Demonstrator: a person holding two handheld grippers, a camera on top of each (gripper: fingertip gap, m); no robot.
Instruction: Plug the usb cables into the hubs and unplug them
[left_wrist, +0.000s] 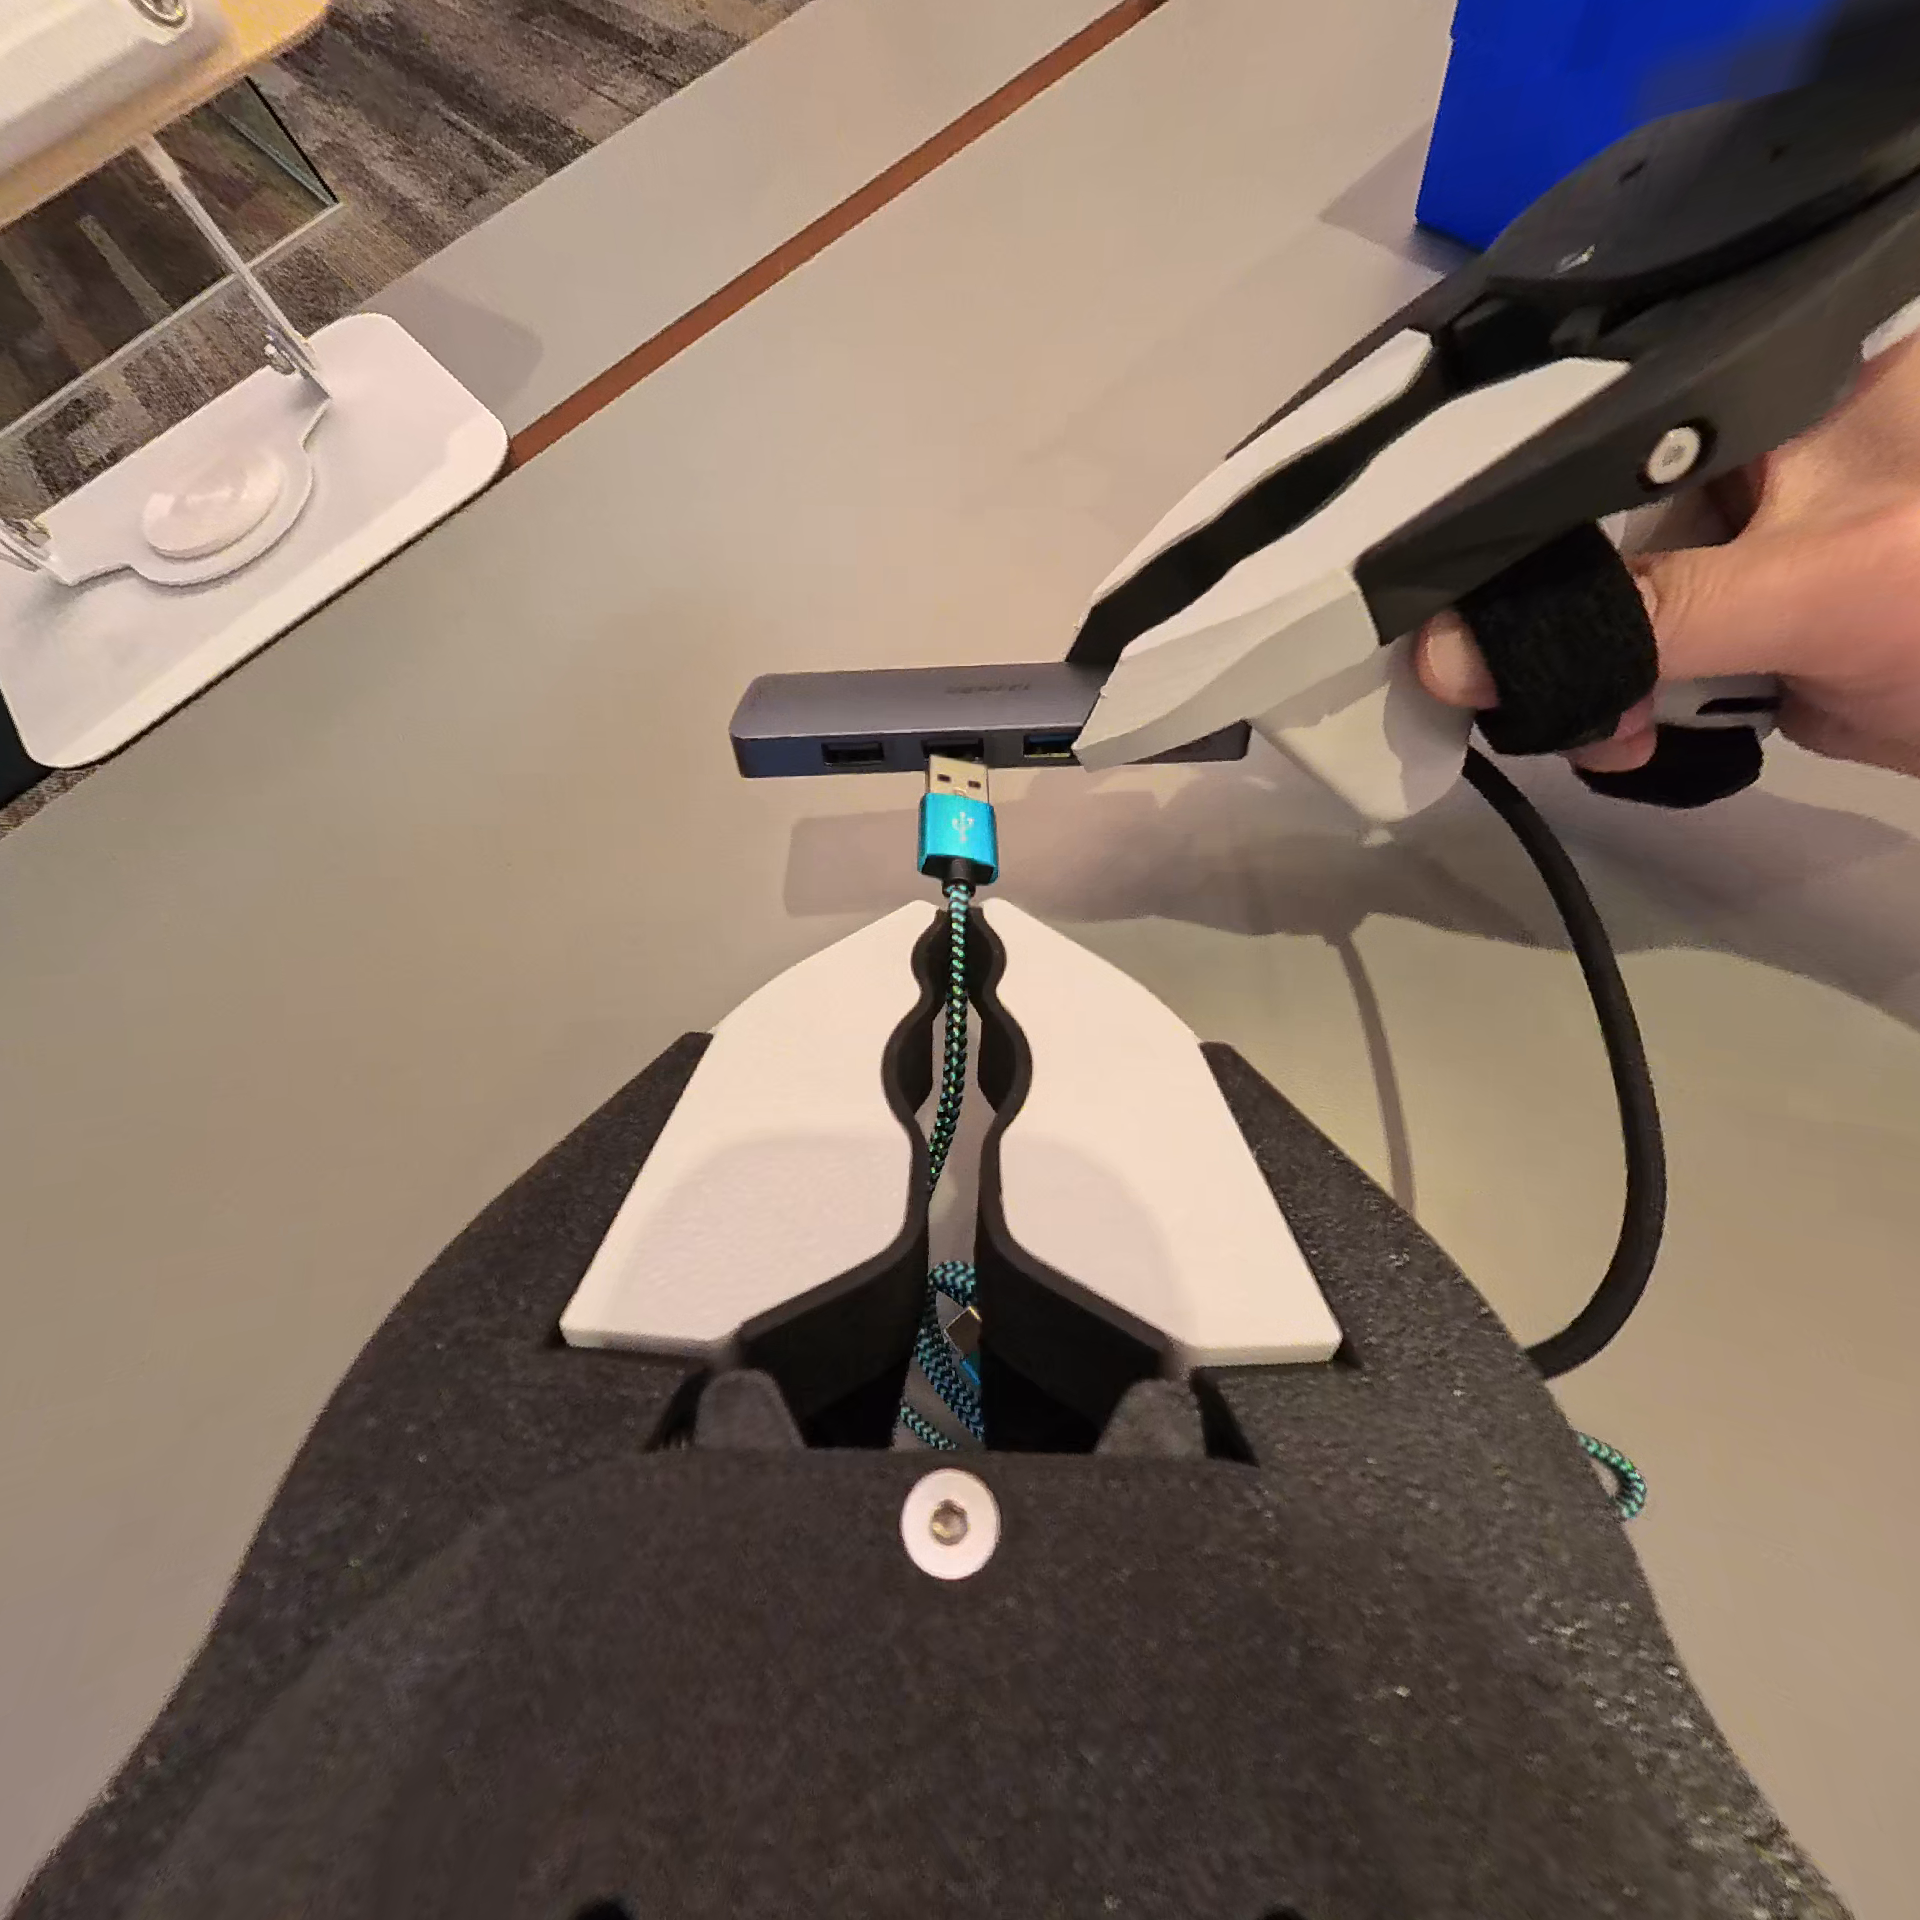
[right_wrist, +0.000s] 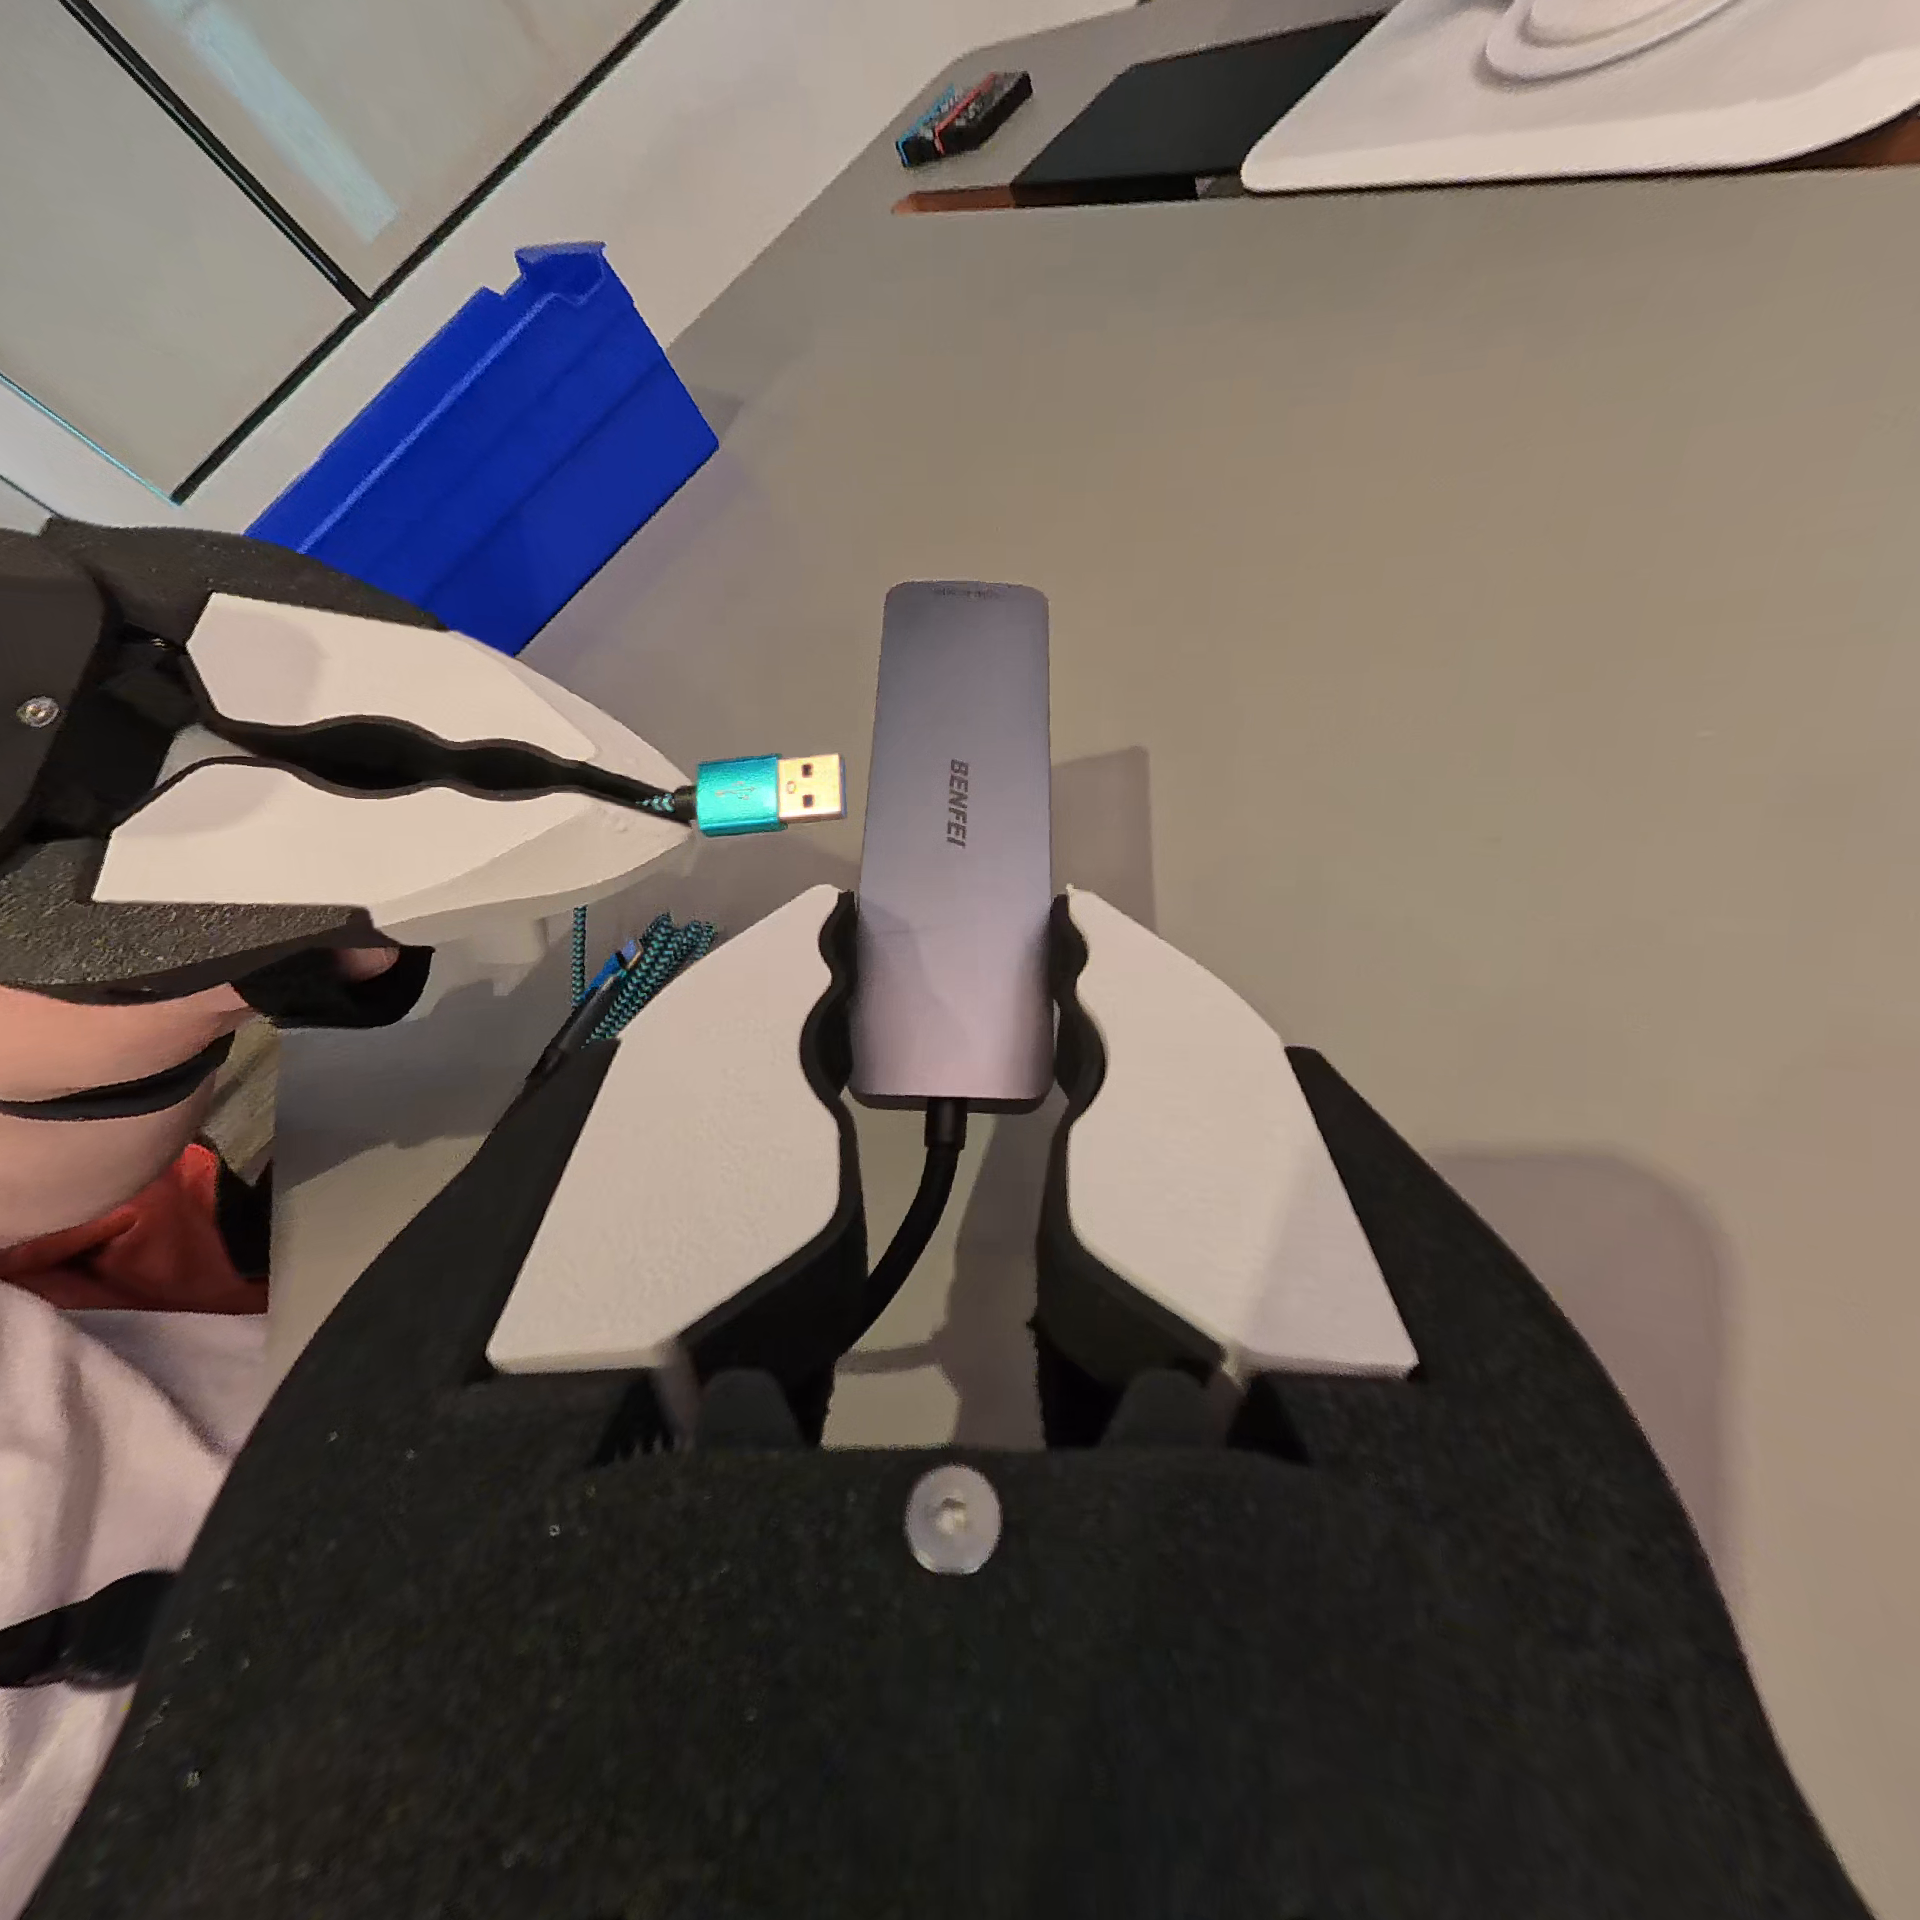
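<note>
Jaws pinch cable (left_wrist: 954, 997) and hub (right_wrist: 956, 831); plug (right_wrist: 771, 795) just beside port edge.

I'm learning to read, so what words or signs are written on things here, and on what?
Grey hub: one dark printed word along its top; I don't copy writing out.
Hub's far end: tiny print, too small to read.
Blue plug of the cable: a small stamped sign, no words.
Small dark thing on the far table: too blurred to read.
</note>
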